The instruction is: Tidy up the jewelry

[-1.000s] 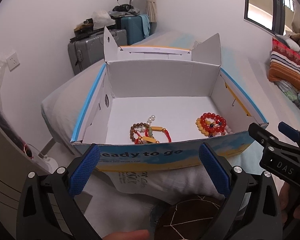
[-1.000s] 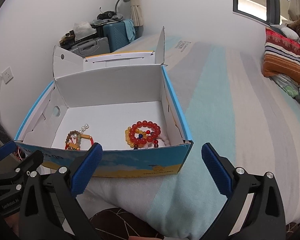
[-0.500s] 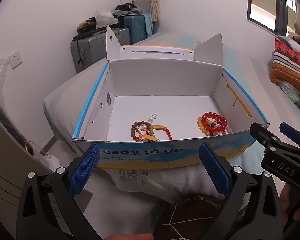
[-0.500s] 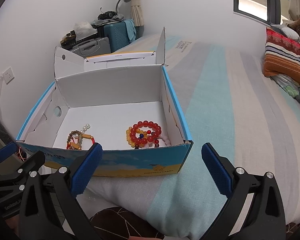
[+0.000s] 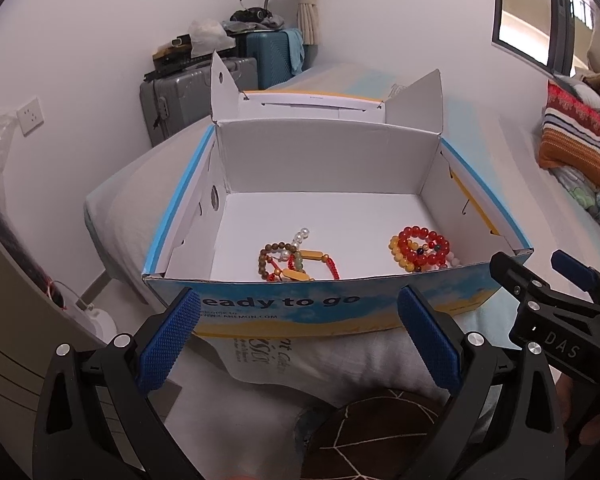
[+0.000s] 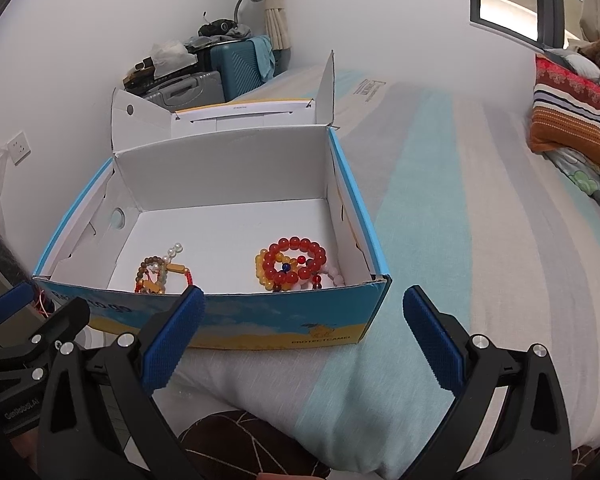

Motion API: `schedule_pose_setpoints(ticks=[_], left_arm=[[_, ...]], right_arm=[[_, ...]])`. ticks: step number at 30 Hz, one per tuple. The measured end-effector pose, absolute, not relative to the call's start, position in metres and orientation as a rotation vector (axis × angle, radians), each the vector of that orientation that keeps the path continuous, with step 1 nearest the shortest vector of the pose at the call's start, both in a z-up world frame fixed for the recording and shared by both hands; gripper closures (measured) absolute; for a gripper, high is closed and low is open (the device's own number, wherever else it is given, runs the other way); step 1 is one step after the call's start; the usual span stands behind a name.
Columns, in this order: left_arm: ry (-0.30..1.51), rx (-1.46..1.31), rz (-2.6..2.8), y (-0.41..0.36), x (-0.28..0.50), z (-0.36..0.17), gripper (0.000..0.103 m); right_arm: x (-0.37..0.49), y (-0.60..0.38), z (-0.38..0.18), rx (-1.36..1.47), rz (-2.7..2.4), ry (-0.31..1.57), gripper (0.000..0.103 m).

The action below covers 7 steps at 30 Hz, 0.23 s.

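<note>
An open blue and white cardboard box (image 5: 284, 312) (image 6: 284, 320) stands on the bed. Inside, at the left, lies a tangle of brown, pearl and amber bracelets (image 5: 294, 262) (image 6: 162, 272). At the right lies a pile of red and yellow bead bracelets (image 5: 420, 248) (image 6: 292, 264). My left gripper (image 5: 300, 340) is open and empty, just in front of the box's near wall. My right gripper (image 6: 300, 336) is open and empty, in front of the box's right front corner. The right gripper shows at the right edge of the left wrist view (image 5: 556, 316).
A striped bedspread (image 6: 440, 200) stretches to the right of the box. Folded colourful blankets (image 6: 572, 120) lie at the far right. Suitcases (image 5: 196, 96) stand against the wall behind the box. A brown patterned cushion (image 5: 380, 440) lies below the grippers.
Both grippers have shifted slightly, and the view into the box is a little steeper. The bracelets have not moved. Both stay open.
</note>
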<state>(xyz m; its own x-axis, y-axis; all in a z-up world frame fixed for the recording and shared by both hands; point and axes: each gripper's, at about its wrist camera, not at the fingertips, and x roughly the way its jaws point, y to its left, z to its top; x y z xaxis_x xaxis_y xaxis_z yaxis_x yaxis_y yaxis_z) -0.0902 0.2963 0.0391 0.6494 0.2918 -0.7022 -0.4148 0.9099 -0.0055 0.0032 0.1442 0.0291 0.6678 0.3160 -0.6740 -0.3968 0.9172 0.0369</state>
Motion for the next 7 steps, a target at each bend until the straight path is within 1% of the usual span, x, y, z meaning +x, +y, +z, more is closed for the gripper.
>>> schedule_pose_setpoints(ticks=[7], left_arm=[[0.767,-0.177,0.400,0.2964,-0.0905,0.0397,0.006]], right_arm=[[0.0029,0.1440,0.0287,-0.116,0.402,0.739,0.008]])
